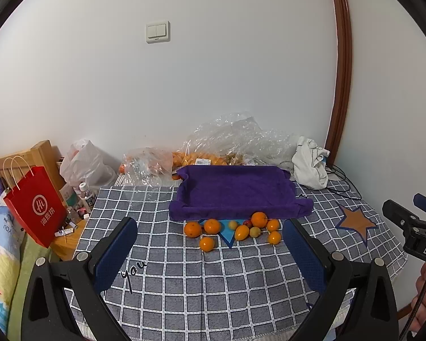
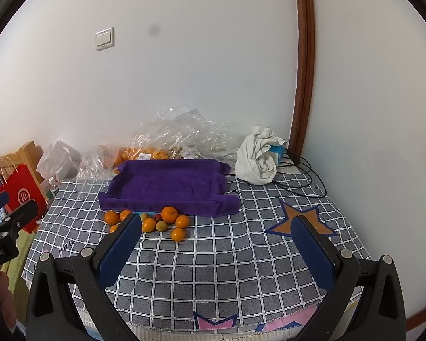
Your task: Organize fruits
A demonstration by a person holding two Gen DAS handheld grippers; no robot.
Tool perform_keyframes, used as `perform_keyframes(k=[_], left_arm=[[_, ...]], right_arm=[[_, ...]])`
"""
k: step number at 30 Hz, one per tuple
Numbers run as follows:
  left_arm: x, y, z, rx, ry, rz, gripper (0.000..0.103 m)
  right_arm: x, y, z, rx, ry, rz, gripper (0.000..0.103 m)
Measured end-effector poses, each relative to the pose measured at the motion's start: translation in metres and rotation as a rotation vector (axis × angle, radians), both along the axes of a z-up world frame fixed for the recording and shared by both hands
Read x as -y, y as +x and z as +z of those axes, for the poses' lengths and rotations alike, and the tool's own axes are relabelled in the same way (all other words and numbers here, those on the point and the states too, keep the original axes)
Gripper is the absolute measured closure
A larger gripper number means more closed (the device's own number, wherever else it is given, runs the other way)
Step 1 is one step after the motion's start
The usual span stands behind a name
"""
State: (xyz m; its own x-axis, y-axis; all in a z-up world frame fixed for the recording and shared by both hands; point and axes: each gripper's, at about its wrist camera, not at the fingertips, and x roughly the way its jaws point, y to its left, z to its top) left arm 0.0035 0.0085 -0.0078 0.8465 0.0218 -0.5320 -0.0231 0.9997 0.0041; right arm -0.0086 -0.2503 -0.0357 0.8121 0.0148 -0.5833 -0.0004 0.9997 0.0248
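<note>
Your left tool (image 1: pixel 210 236) and right tool (image 2: pixel 218 227) both hover spread and empty above the checked table (image 1: pixel 213 284). The fruits (image 1: pixel 233 230) lie loose on it, bunched just in front of the purple tray (image 1: pixel 235 190), some touching its near edge.

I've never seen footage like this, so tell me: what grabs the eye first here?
Probably the cluster of small orange fruits on the checked tablecloth, just in front of a purple towel-lined tray. Next, the black grippers with blue-padded jaws wide open in the foreground, left and right, both holding nothing.
</note>
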Motion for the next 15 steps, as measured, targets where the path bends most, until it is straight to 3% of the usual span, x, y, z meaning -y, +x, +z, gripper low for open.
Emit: perform_keyframes(k=[15], left_arm=[[-0.0027, -0.0012, -0.0008, 0.003, 0.001, 0.007, 0.0]], right_arm=[[-0.0025, -0.0032, 0.0011, 0.01, 0.0, 0.009, 0.0]])
